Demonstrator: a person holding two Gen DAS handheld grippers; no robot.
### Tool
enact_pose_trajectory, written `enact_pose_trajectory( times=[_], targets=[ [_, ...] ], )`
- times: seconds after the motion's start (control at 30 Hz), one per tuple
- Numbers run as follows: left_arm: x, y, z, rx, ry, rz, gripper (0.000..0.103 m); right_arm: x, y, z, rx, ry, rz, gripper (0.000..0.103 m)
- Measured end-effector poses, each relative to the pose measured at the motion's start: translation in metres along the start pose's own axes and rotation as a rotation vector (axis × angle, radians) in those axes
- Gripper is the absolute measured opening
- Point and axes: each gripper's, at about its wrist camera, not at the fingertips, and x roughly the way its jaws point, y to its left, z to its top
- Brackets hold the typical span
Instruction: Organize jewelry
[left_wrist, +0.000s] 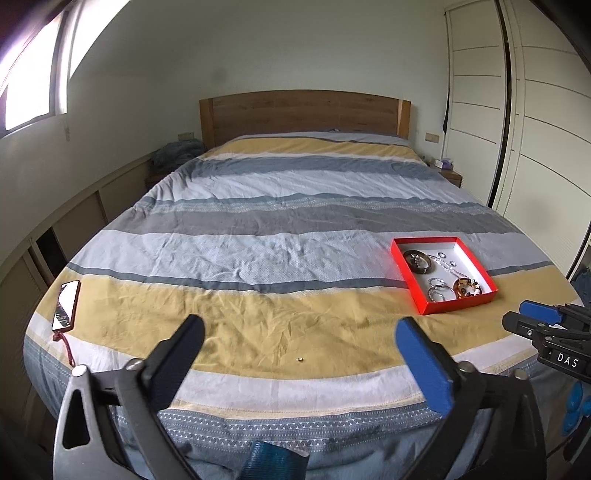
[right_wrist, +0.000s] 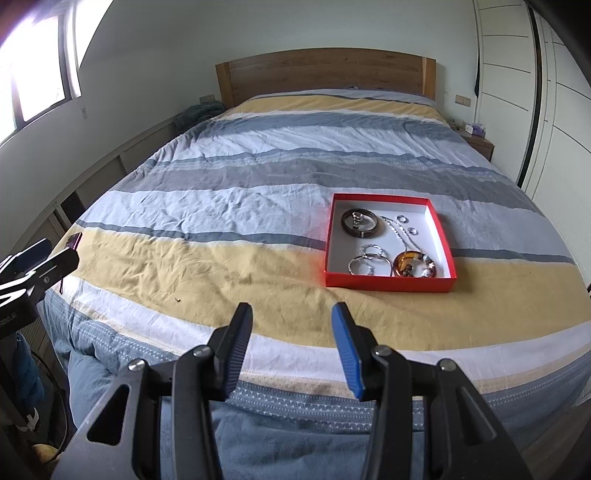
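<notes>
Before you lies a bed (left_wrist: 295, 206) with a striped cover. A red tray (right_wrist: 388, 282) of bracelets and rings sits near its foot, towards the right. Your left gripper (left_wrist: 299, 339) has its fingers wide apart, empty; your right gripper (right_wrist: 291, 325) is part open, empty. A tiny gold piece (left_wrist: 300, 358) rests on the yellow stripe.

- left gripper (left_wrist: 300, 334) jaws wide apart, nothing between
- tiny gold piece (left_wrist: 300, 359) on striped bedspread (left_wrist: 258, 221), just ahead
- red tray (left_wrist: 443, 275) with jewelry, right
- phone (left_wrist: 67, 305) at left edge
</notes>
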Motion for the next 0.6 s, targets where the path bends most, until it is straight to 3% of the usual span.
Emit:
enact_pose_trajectory(
  times=[0.27,0.4,0.6],
  targets=[
    [-0.008,0.000,-0.004,-0.012,-0.011,0.031,0.103,-0.008,-0.009,-0.008,0.018,-0.017,-0.004,0.044],
    [-0.009,0.000,-0.005,-0.006,-0.009,0.030,0.103,-0.010,-0.014,-0.012,0.029,-0.024,-0.011,0.054],
    [-0.008,-0.005,-0.008,0.005,0.000,0.024,0.103,-0.008,-0.018,-0.015,0.045,-0.025,-0.028,0.057]
  ],
)
